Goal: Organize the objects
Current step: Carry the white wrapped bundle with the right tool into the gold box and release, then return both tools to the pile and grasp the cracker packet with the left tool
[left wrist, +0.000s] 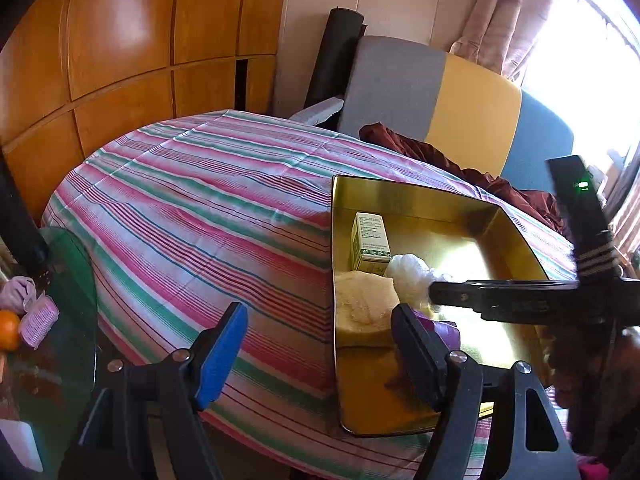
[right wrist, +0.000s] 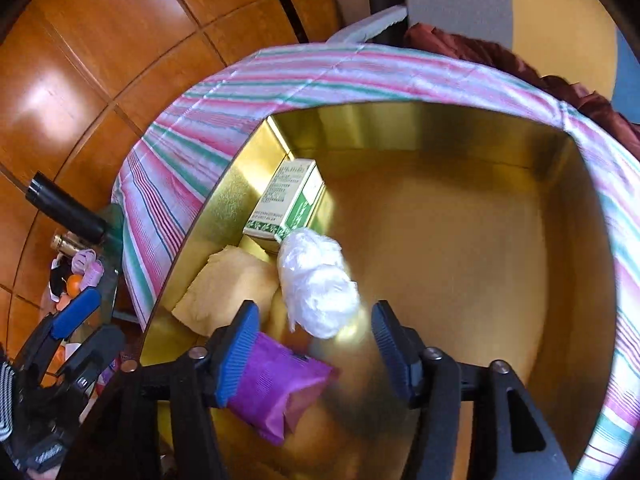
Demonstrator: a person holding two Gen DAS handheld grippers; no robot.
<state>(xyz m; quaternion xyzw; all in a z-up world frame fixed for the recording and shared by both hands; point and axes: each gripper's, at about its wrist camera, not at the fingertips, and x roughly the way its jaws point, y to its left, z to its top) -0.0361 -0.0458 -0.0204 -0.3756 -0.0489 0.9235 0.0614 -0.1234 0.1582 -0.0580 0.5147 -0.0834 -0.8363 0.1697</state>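
A gold tin (right wrist: 440, 240) sits on the striped cloth (left wrist: 200, 208) of the worktop, near its right edge in the left wrist view. Four things lie in the tin, all gathered toward its left side. A green-and-white box (right wrist: 286, 204) lies against the left wall. A yellow sponge (right wrist: 228, 284) lies just nearer than the box, also by the left wall. A white crumpled bag (right wrist: 316, 284) touches the box's near corner and lies beside the sponge. A purple packet (right wrist: 276, 388) lies nearest the camera in the right wrist view, with one end under the left blue pad.

The right claw (right wrist: 316, 356) hangs over the tin, pointing steeply down. Its jaws stand apart and grasp nothing: the white bag lies in the gap ahead of them, and neither pad presses on it. In the left wrist view this claw reaches in from the right, with its tip at the white bag.

The left claw (left wrist: 320, 352) hovers at the tin's near left corner, released and empty. One blue pad is over the cloth and the other finger is over the tin's edge, in front of the sponge.

To the left of the worktop is a green glass surface (left wrist: 76, 264) with an orange (left wrist: 9, 330) and a pink item (left wrist: 40, 326). Behind the worktop are wooden panels (left wrist: 140, 40) and a chair (left wrist: 432, 96) with red cloth (left wrist: 420, 152) on it.
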